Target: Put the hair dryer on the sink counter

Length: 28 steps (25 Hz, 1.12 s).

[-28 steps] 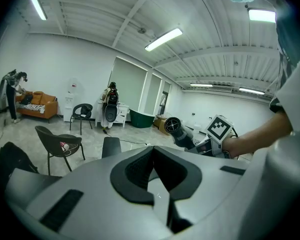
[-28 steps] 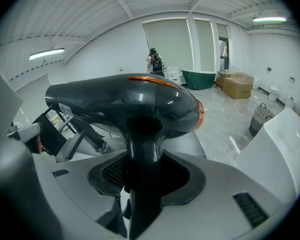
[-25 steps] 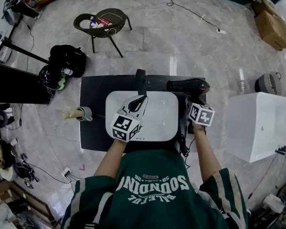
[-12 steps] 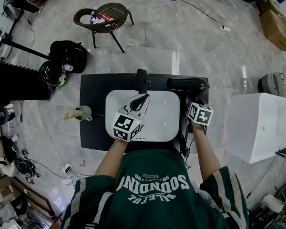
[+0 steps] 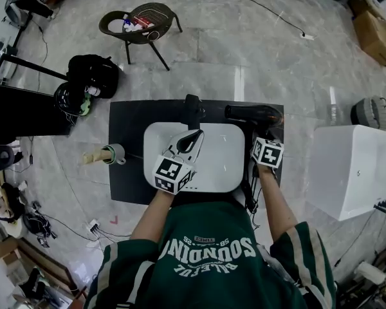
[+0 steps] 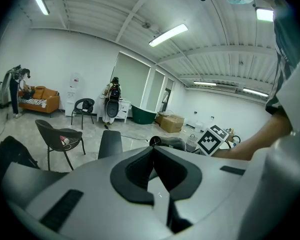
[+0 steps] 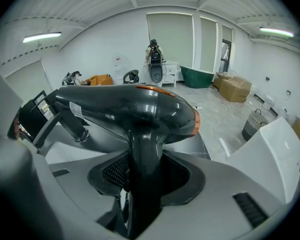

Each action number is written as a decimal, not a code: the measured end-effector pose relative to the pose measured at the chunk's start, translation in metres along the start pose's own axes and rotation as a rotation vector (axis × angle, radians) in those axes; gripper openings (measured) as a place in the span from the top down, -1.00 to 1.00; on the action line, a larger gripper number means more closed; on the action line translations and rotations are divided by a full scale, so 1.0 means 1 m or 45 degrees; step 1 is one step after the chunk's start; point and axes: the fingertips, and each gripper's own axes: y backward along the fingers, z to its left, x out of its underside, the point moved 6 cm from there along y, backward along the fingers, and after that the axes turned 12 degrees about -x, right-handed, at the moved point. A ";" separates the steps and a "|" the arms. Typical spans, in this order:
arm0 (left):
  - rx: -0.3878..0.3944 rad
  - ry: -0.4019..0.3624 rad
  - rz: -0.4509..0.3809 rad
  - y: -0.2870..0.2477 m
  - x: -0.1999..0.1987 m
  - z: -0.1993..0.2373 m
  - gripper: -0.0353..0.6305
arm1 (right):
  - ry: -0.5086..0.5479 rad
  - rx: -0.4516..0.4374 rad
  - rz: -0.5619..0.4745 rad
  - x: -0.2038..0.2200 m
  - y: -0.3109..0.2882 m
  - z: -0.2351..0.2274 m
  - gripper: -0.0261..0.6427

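My right claw [image 7: 140,176] grips the dryer [image 7: 130,109] by its handle, table [image 5: 125,172] below; setting down remains

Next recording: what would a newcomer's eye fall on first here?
The black hair dryer stands out, its handle clamped in the right gripper, at the dark counter's far right corner beside the white sink. Next, the left gripper, shut and empty, hovers above the sink.

Left gripper [image 6: 153,150] closed, empty; right gripper [image 7: 144,173] clamps hair dryer [image 7: 132,109].
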 end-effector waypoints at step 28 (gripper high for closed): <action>-0.027 0.051 0.038 -0.002 0.015 0.010 0.86 | 0.014 0.115 0.125 0.018 -0.039 -0.012 0.33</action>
